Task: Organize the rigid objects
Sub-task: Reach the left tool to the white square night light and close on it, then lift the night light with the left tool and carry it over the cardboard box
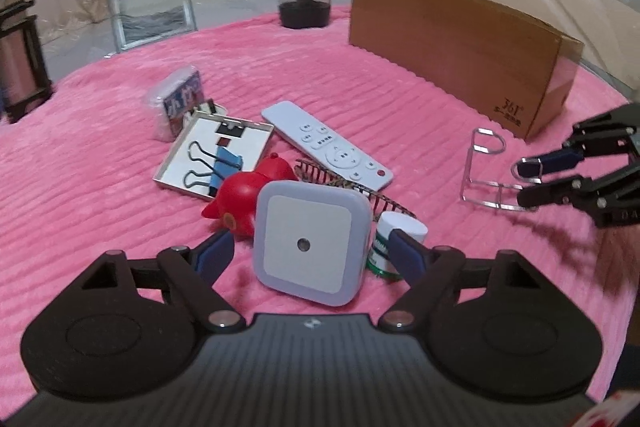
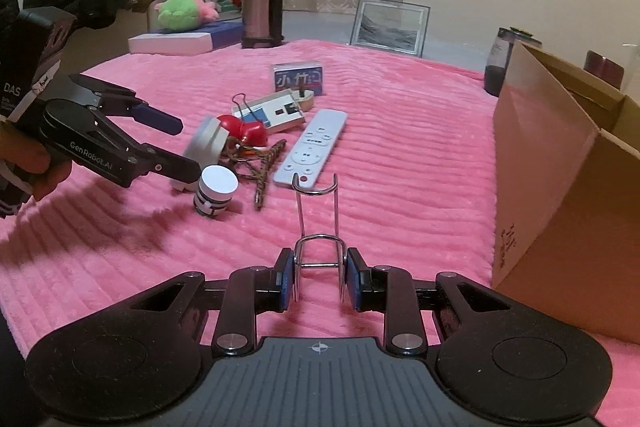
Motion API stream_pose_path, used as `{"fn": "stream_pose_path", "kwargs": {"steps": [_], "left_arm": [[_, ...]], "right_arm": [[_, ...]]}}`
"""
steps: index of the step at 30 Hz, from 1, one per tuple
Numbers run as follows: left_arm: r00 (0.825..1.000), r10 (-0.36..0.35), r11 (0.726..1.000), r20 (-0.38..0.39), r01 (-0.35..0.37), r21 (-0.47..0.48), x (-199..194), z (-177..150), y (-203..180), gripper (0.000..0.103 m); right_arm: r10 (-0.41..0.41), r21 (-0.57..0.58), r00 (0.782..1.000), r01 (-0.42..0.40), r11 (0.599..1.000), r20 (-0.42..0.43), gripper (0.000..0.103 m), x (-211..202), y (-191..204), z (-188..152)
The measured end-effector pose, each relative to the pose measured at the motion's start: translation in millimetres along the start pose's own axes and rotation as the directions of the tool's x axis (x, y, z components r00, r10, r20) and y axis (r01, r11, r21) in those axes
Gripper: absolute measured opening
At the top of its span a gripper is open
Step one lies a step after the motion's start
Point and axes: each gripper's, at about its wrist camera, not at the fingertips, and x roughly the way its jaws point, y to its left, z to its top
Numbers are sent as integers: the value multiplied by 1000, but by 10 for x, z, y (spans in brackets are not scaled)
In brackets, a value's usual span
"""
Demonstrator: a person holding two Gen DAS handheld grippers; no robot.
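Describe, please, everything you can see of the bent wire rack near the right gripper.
The wire rack is a small frame of thin, shiny, chrome-looking metal wire: two long parallel rods joined by curved hoops, one at the far end, one near the fingers, plus a short crossbar. It lies lengthwise on the pink blanket, pointing away from the right gripper, whose blue-padded fingers flank its near end on both sides; contact is unclear. It lies apart from the white remote and the cardboard box.

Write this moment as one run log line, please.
left gripper: open around night light | right gripper: open around wire holder | cardboard box: open, at right
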Motion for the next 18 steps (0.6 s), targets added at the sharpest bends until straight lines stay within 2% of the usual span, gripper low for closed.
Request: {"fn": "stream_pose_path", "kwargs": {"steps": [3, 8, 13, 16, 18], "left_arm": [[999, -33, 999, -15, 33, 17, 46, -14, 59, 73], [996, -90, 996, -20, 91, 23, 104, -2, 188, 72], [989, -143, 988, -44, 145, 59, 154, 34, 233, 68], [987, -154, 985, -50, 157, 73, 162, 51, 245, 68], [985, -163, 983, -53, 167, 78, 153, 67, 248, 61]], "right_arm": [[-17, 23, 1000, 17, 1000, 7, 24, 3, -19, 20], [-32, 69, 999, 31, 997, 16, 24, 25, -5, 68], [-36, 82, 999, 35, 996, 11, 24, 47, 38, 73], [-39, 84, 999, 38, 996, 8, 24, 53, 45, 75], [-43, 88, 999, 42, 995, 8, 24, 50, 52, 78]]}}
